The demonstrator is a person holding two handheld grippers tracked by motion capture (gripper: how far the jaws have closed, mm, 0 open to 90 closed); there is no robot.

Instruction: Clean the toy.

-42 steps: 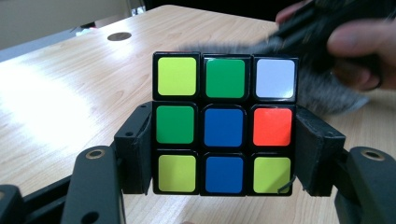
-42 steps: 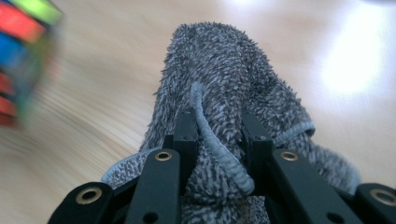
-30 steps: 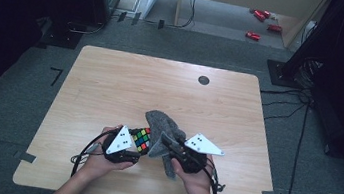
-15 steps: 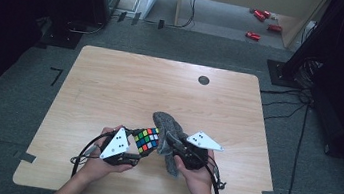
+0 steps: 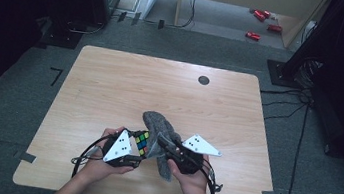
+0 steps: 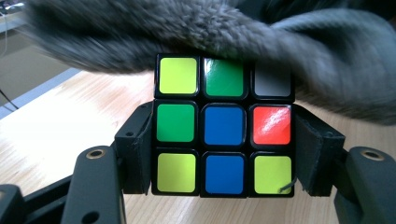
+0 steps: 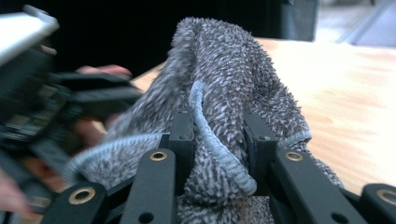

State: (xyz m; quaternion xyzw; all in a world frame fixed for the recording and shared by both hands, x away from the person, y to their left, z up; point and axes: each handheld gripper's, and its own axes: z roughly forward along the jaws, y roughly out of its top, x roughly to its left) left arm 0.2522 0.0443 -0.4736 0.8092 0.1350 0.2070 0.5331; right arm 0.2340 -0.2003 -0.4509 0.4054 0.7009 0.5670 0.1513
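A colour-tiled puzzle cube (image 6: 224, 126) sits between the jaws of my left gripper (image 6: 224, 149), which is shut on its two sides just above the wooden table (image 5: 111, 84). A grey fluffy cloth (image 7: 219, 70) is bunched between the jaws of my right gripper (image 7: 218, 140), which is shut on it. The cloth (image 6: 280, 42) drapes over the cube's top edge. In the high view both grippers meet near the table's front edge: the left gripper (image 5: 139, 148) with the cube (image 5: 142, 142), the right gripper (image 5: 162, 146) with the cloth (image 5: 159, 123) rising between them.
A small dark round mark (image 5: 204, 80) lies near the table's far edge. Cables (image 5: 87, 154) trail from the grippers toward the front edge. Red items (image 5: 253, 35) lie on the floor beyond the table. Dark equipment stands at both sides.
The cloth in my right gripper has shifted slightly against the cube. My left gripper's plate has swung a little to the left, showing more of the cube.
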